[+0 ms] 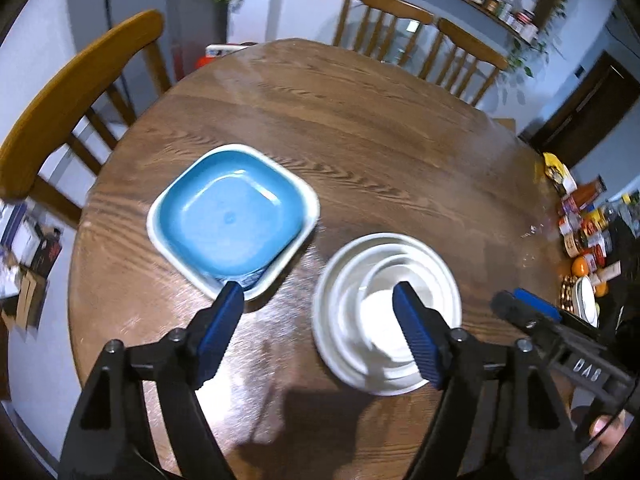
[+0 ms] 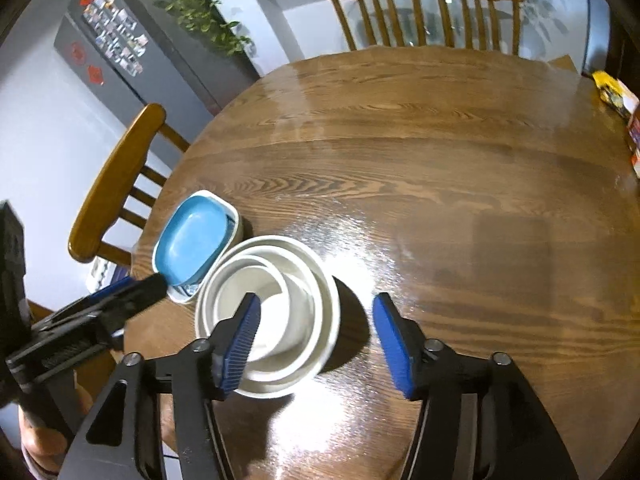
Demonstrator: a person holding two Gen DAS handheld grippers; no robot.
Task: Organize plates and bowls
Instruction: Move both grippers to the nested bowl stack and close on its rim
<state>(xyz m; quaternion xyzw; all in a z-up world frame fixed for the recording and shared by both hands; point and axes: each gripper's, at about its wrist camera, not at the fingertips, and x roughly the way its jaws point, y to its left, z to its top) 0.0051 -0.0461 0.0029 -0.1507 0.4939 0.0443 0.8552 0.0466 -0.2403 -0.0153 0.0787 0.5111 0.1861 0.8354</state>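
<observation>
Both tongs [image 1: 320,300] [image 2: 316,312] gape wide, apparently empty, above the stacked white bowls [image 1: 384,280].

The patterned dish [image 2: 188,291] under the blue plate [image 2: 194,242] shows only a sliver; jars and packets [image 1: 586,224] at the table's edge blur beyond reading.

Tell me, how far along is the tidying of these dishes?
It looks nearly done. The blue square plate sits nested in a white square dish, and the round white bowls are stacked beside it on the table. The left gripper and right gripper are open, holding nothing. No loose dishes show.
</observation>
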